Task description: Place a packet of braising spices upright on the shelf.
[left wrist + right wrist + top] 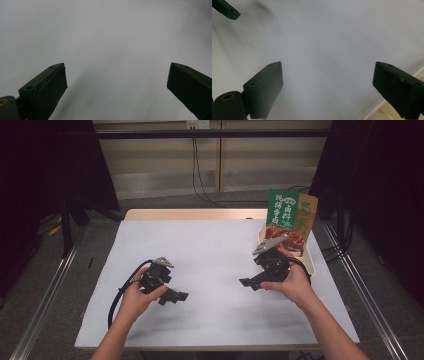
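**Both grippers spread over the white sheet, food packet in tray at 2 o'clock**

From the high view we log the left gripper (pixel 172 296) held at about 7 o'clock on the table (pixel 200 214), and the right gripper (pixel 249 282) at about 4 o'clock, their tips pointing toward each other across a bare stretch of white sheet (pixel 210 245). The nearest item is a green food packet (pixel 282 210), standing upright in a cream tray (pixel 311 262) at 2 o'clock, just behind the right hand (pixel 295 282).

The left gripper view adds what the high view cannot resolve: the left gripper (pixel 117 80) has its jaws wide apart, nothing between them, only sheet beyond. The right gripper view shows the right gripper (pixel 328 83) likewise spread and empty. It also catches the tray's edge (pixel 372 113) at 5 o'clock and a tip of the left gripper (pixel 225 10) at 10 o'clock.
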A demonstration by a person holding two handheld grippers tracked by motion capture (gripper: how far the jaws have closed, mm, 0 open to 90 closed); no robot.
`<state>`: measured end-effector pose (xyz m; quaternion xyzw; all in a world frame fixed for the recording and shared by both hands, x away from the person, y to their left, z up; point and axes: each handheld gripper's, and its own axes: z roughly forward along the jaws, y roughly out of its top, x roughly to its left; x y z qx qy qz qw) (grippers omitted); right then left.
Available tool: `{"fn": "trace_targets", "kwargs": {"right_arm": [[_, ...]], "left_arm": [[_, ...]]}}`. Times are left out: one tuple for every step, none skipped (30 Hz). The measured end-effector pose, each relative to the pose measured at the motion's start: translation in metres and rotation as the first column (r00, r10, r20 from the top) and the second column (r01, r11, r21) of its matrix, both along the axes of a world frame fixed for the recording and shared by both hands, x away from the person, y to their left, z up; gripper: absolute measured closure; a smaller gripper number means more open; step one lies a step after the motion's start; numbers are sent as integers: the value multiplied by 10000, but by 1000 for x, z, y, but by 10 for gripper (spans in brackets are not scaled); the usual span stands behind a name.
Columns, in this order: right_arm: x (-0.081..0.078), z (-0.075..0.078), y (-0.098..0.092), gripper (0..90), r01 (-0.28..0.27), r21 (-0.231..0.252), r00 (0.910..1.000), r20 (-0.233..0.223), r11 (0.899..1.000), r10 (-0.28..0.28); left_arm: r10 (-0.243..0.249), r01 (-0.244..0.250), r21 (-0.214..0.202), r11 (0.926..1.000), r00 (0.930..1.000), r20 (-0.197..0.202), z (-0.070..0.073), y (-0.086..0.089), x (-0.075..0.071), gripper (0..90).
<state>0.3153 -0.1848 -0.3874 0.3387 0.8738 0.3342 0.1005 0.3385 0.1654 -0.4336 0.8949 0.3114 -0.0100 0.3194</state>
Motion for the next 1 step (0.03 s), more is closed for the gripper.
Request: {"fn": "trace_targets", "kwargs": {"right_arm": [[0,-1,1,91,-48,-28,10000,17,10000,48]], "left_arm": [[60,-60,-67,10000,10000,7,0,0,0,25]]}}
